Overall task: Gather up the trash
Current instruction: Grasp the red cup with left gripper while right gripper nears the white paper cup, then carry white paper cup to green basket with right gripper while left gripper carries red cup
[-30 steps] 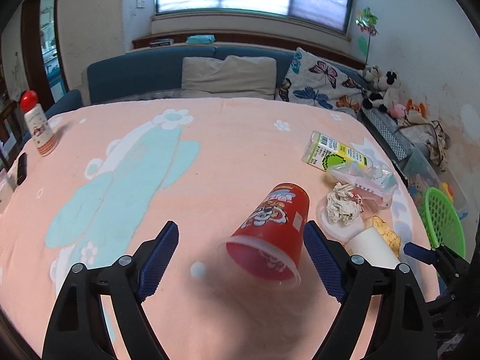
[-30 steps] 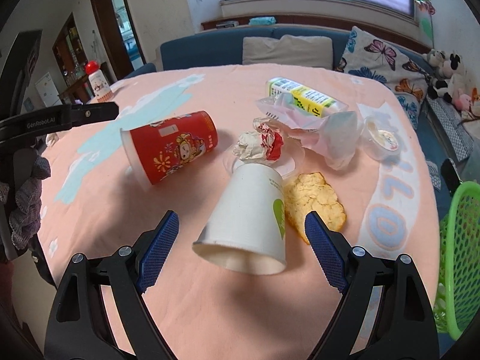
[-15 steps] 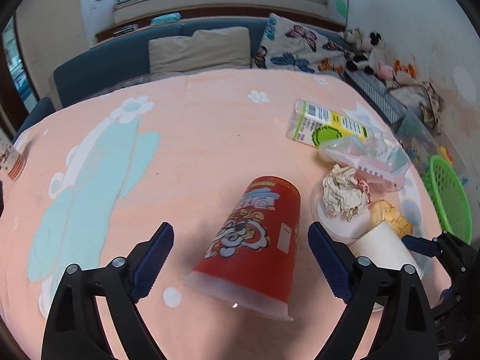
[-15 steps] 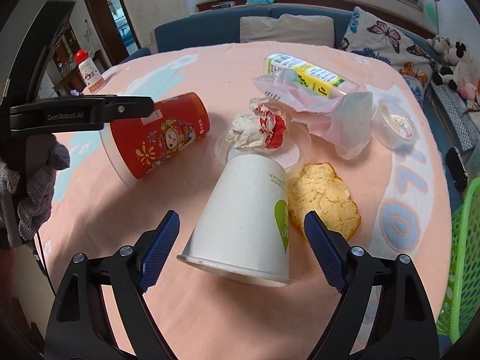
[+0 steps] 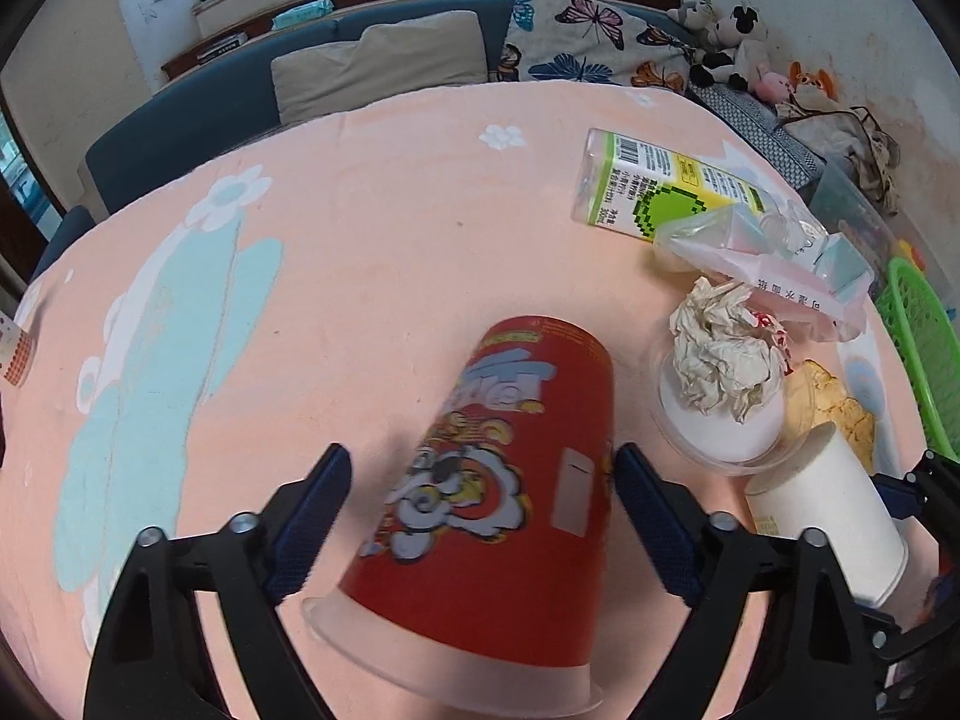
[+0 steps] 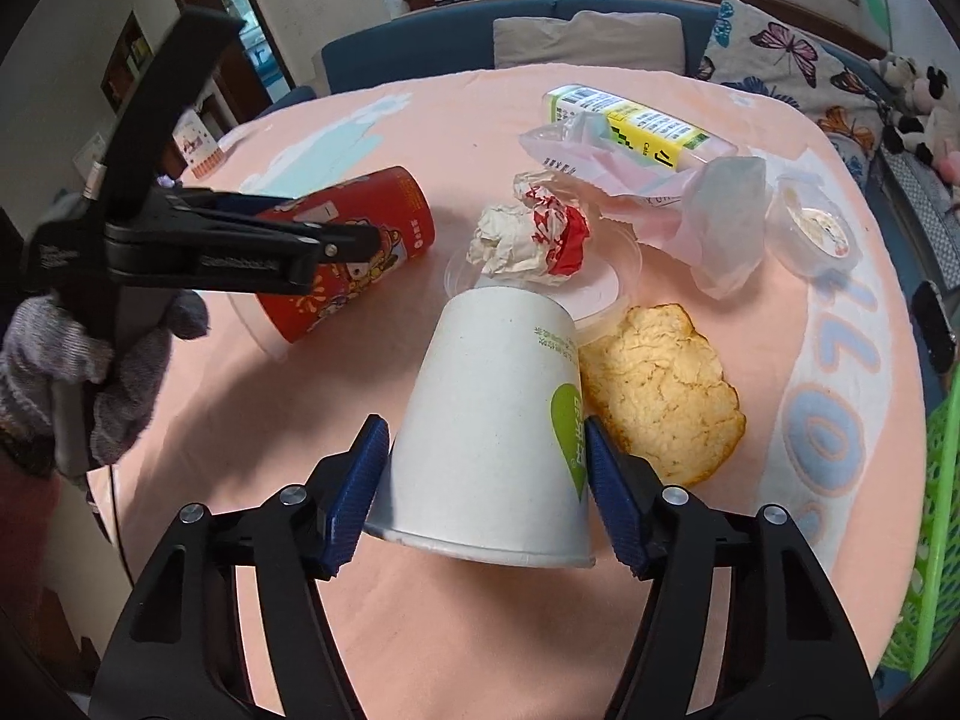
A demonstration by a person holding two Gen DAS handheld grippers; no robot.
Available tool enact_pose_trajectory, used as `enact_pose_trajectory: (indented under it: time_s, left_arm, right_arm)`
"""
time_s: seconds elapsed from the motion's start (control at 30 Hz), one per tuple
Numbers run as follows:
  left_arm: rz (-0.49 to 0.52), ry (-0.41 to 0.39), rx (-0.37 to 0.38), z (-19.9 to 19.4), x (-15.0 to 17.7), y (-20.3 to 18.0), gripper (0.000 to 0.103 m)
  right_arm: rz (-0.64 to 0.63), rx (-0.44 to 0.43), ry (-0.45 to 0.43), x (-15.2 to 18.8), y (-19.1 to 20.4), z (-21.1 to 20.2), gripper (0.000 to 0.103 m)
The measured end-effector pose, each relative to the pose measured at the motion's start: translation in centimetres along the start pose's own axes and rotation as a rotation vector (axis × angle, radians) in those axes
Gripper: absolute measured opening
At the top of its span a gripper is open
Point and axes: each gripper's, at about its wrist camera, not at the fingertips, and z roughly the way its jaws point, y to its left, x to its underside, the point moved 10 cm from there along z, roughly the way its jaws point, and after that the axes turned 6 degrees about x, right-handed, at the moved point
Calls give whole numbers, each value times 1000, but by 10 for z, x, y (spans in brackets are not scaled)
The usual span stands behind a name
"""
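Observation:
A red cartoon-print cup [image 5: 504, 480] lies on its side on the pink tablecloth [image 5: 372, 228]. My left gripper [image 5: 477, 516] straddles it, right pad at its side, left pad apart from it. A white paper cup [image 6: 498, 420] lies on its side between the pads of my right gripper [image 6: 486, 492], which close on both its sides. Crumpled paper [image 6: 528, 240] sits in a clear lid [image 6: 606, 294]. A flat yellow crust [image 6: 666, 390], a pink plastic bag [image 6: 666, 192] and a green-yellow carton [image 6: 636, 117] lie beyond.
A green mesh basket [image 5: 918, 348] stands past the table's right edge; it also shows in the right wrist view [image 6: 936, 540]. A small clear sauce cup [image 6: 810, 228] sits at the right. A blue sofa with cushions [image 5: 372, 66] lies behind the table.
Both grippers moved forward and down over their cups. The right jaws narrowed onto the white cup; the left jaws narrowed toward the red cup.

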Motion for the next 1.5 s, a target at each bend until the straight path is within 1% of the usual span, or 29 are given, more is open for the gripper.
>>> enact_pose_trajectory:
  time_s: [0.1, 0.2, 0.33, 0.57, 0.73, 0.87, 0.97, 1.03, 1.17, 1.3, 1.5]
  left_arm:
    - [12, -2, 1, 0, 1, -3, 69]
    - [32, -10, -17, -2, 1, -5, 69]
    - [28, -29, -26, -11, 5, -7, 66]
    - [13, -75, -39, -43, 12, -11, 66]
    - [-10, -95, -9, -65, 17, -20, 66]
    - [-17, -116, 13, -79, 20, -36, 66]
    - [-7, -145, 31, -90, 17, -53, 66]
    - [1, -157, 55, -94, 15, -67, 66]
    - [28, -173, 91, -100, 10, -100, 66]
    - [53, -182, 144, -102, 0, -138, 66]
    - [111, -191, 199, -99, -18, -199, 66]
  right_arm:
    - [-9, 6, -8, 1, -1, -4, 65]
    - [-6, -8, -20, 3, 0, -11, 65]
    - [-12, -21, -47, 4, 1, -24, 65]
    - [-4, -29, -84, 7, -4, -45, 65]
    - [3, -8, -109, 12, -16, -60, 65]
    - [30, 6, -133, 17, -33, -74, 65]
    - [58, 23, -156, 20, -52, -87, 65]
    - [72, 40, -163, 24, -64, -93, 65]
    - [116, 79, -178, 33, -98, -107, 65]
    - [167, 141, -198, 44, -141, -124, 65]
    - [245, 241, -208, 62, -207, -143, 65]
